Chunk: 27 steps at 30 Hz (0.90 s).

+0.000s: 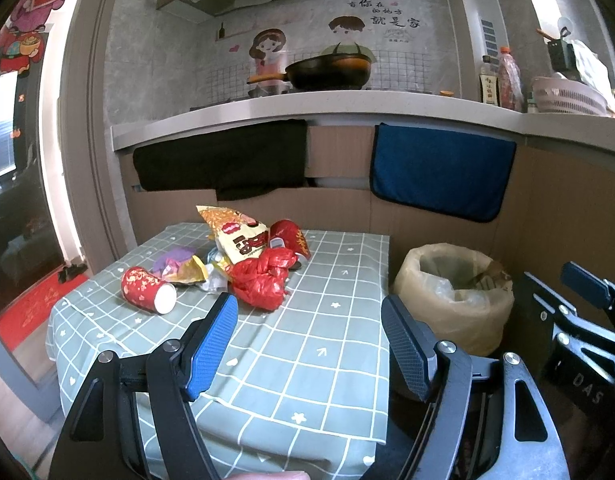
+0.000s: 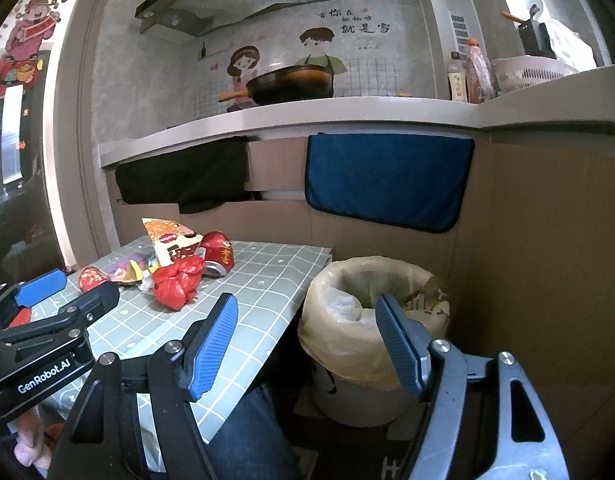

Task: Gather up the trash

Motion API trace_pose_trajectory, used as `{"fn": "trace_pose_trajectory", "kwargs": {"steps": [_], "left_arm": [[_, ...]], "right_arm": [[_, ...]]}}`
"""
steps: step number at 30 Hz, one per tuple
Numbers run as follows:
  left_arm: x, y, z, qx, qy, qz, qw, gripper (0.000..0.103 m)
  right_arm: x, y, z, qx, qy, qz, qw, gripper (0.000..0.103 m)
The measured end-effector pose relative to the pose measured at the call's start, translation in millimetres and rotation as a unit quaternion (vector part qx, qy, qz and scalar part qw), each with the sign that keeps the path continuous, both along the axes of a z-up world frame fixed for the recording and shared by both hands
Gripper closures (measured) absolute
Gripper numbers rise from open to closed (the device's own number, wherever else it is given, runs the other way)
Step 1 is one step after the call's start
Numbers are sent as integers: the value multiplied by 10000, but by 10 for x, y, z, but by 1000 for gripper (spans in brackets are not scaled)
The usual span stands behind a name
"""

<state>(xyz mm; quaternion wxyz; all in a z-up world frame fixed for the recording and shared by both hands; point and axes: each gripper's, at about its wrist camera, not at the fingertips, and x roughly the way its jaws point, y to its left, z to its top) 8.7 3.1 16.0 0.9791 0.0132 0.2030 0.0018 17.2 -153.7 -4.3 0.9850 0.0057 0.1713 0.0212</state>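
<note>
Ahead of my left gripper (image 1: 309,312), released, litter sits on the bench (image 1: 307,360); my right gripper (image 2: 307,314), released, faces the bin (image 2: 347,336).

On my bench a red paper cup with gold print (image 1: 148,290) lies on its side, white bottom toward me. Beside it sit a crumpled red plastic bag (image 1: 263,280), a yellow snack packet (image 1: 237,236), a red drink can (image 1: 291,238) and purple-and-gold wrappers (image 1: 179,265), all heaped together.
</note>
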Motion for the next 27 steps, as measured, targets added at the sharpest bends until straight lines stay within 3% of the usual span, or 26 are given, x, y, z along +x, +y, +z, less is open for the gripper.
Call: {"fn": "trace_pose_trajectory", "kwargs": {"steps": [27], "left_arm": [[-73, 28, -53, -11, -12, 14, 10000, 29]], "right_arm": [[22, -9, 59, -47, -106, -31, 9999, 34]]}}
